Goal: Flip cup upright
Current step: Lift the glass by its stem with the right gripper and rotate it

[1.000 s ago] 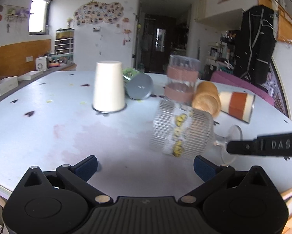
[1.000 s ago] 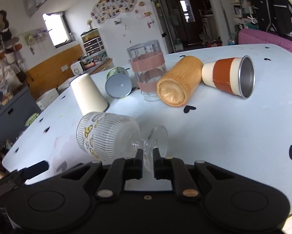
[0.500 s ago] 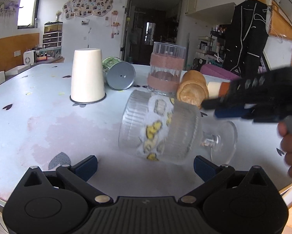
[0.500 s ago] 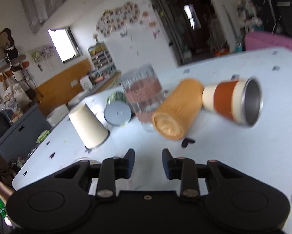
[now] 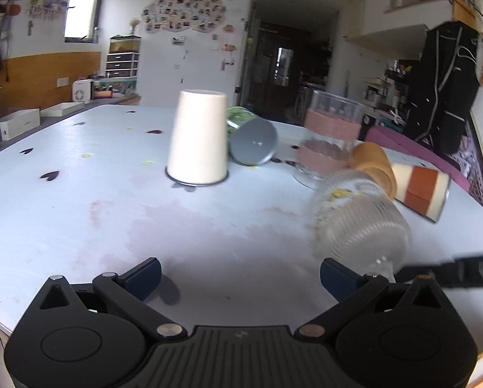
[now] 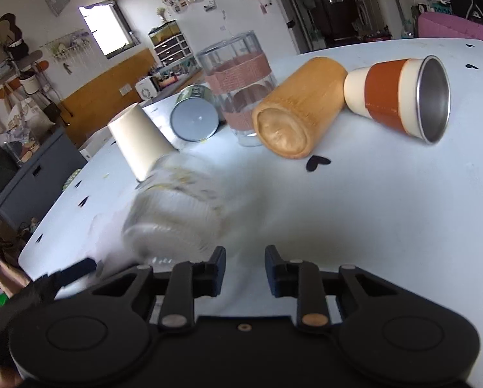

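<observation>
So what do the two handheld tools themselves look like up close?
Both are matte black plastic with round housings and brass-coloured pivot pins. The left tool has dark blue pads on its fingers and a ribbed centre panel; the right tool has a smooth body with a centre screw.

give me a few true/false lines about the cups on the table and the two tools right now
1. The ribbed glass goblet stands upright on its foot. False: it is tipped over, blurred, its stem toward the cameras.
2. The white paper cup sits mouth down on the table. True.
3. The right tool is shut on the goblet's stem. False: its jaws are apart with nothing between them; the goblet is to their left.
4. The bamboo cup lies on its side. True.
5. The orange-banded steel cup stands upright. False: it lies on its side, open mouth facing right.
6. The left tool is open and holds nothing. True.
</observation>
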The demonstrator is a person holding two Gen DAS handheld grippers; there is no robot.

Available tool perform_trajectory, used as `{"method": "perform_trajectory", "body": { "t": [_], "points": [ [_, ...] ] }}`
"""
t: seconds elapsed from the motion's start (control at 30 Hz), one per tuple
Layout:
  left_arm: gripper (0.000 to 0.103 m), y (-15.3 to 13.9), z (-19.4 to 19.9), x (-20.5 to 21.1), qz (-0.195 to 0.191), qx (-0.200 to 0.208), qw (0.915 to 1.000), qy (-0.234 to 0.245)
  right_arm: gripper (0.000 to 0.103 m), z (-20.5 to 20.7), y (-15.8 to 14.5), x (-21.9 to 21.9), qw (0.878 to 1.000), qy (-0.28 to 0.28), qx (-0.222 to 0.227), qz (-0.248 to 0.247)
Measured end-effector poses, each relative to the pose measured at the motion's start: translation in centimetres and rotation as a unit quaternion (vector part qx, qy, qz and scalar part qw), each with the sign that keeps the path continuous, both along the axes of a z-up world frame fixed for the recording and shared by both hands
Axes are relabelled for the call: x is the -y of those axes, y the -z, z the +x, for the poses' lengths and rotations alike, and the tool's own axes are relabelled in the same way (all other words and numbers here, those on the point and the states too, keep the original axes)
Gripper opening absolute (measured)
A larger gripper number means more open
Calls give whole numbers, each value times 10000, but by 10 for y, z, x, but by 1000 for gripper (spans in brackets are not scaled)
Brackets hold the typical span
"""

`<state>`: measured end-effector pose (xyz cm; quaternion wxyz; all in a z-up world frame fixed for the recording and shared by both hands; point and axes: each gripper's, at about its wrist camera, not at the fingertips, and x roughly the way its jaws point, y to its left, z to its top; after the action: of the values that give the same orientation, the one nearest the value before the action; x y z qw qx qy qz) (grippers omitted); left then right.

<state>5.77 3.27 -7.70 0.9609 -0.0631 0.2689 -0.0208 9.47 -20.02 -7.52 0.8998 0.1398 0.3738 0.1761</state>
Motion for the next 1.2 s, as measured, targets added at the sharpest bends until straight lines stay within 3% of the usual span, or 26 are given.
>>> {"method": "perform_trajectory", "body": {
  "t": [0.17,0.27,0.43,0.57,0.7,0.77,0.9,1.0,1.13,1.2],
  "points": [
    [103,-6,-2,-7,-81,37,10000,42,27,-12,0,-3,9997,-199,-49,157],
    [100,-16,-10,-7,-216,157,9993,245,27,-16,-3,-1,9999,-42,14,144],
    [88,-32,-18,8,-534,155,9927,1069,29,-14,-18,17,9981,263,230,498],
    [78,-31,-16,26,-612,-83,9857,1571,32,-8,-27,25,9963,376,302,707],
    [55,-17,-5,32,-659,-473,9858,1470,35,3,-28,25,9955,339,230,857],
    [54,-12,-4,29,-824,-544,9843,1465,38,8,-27,23,9950,299,136,944],
    [54,-13,-6,28,-777,-513,9844,1491,41,19,-27,15,9949,193,12,990],
    [54,-16,-7,30,-699,-490,9847,1522,50,29,-27,8,9938,96,-157,1100],
    [54,-15,-7,30,-648,-465,9847,1549,72,43,-32,-5,9919,-286,-325,1195],
    [54,-16,-8,30,-624,-452,9847,1563,75,52,-35,-15,9921,-435,-391,1113]
  ]
}}
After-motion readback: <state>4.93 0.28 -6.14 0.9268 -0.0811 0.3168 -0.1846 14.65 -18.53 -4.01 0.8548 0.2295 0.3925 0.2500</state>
